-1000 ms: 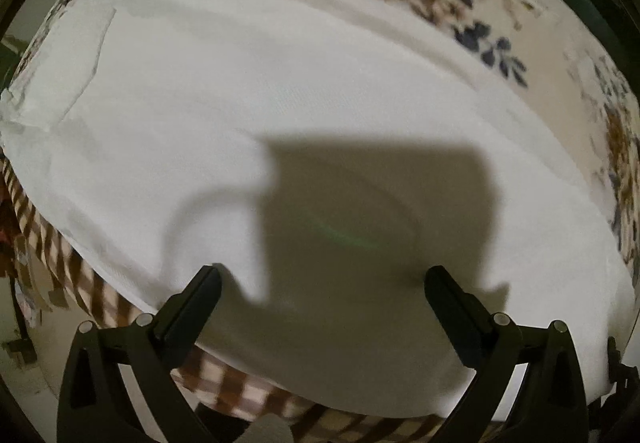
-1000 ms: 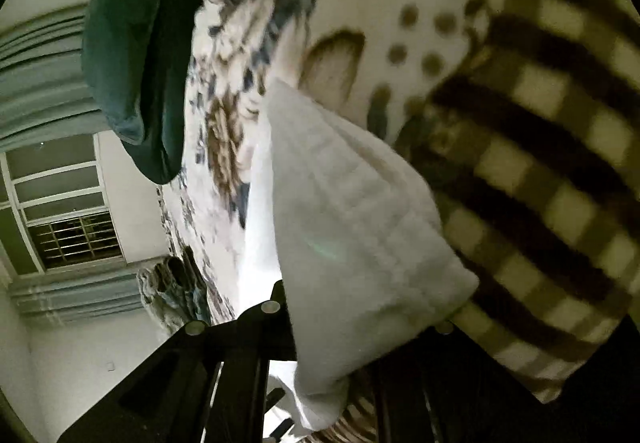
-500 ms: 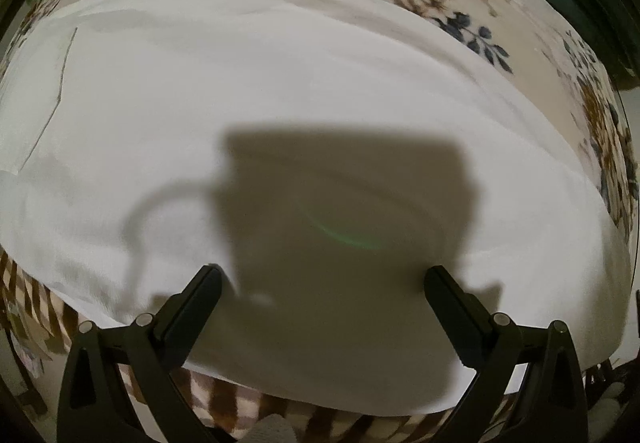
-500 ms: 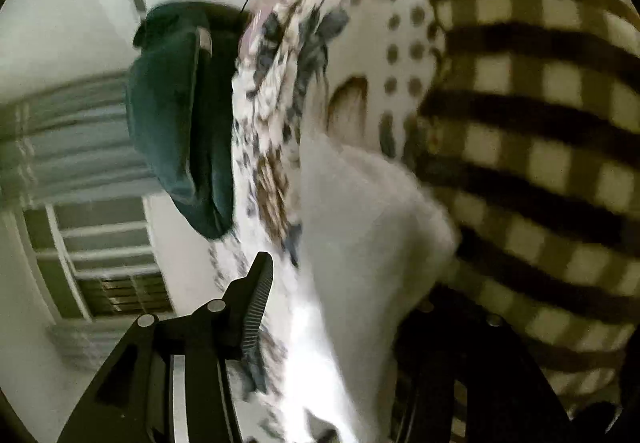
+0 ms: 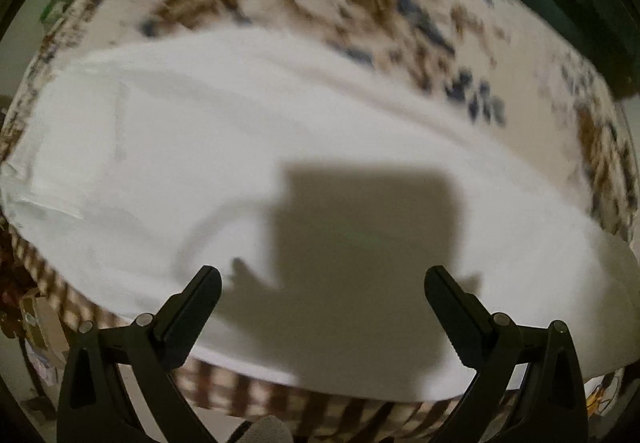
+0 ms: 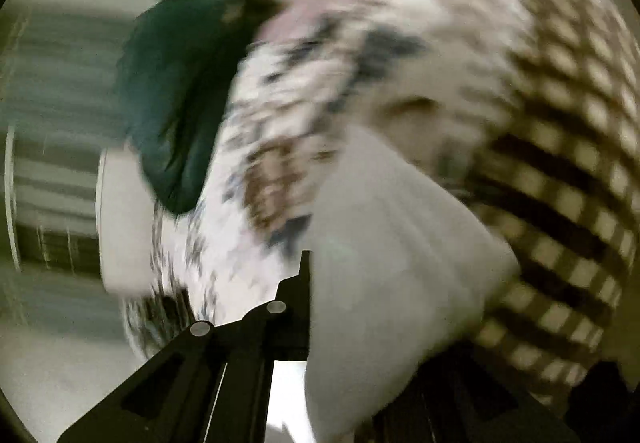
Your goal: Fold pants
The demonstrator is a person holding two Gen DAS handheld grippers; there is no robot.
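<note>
Both cameras are swinging now and the right gripper (image 6: 316, 327), open half a second ago, is clamping the white pants (image 5: 248, 147) at one end. They're lying flat on the floral bedspread (image 5: 384, 11). Looks like a lengthwise fold is starting, so next it's carrying that end over. Left gripper (image 5: 322, 285) is hovering above, fingers spread wide.

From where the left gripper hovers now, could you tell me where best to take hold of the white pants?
Probably the near edge of the white pants, approached from the checked-cloth side. That hem lies over the checked cloth as a free edge, and the open left gripper already straddles it; the flat middle offers nothing to pinch.
</note>
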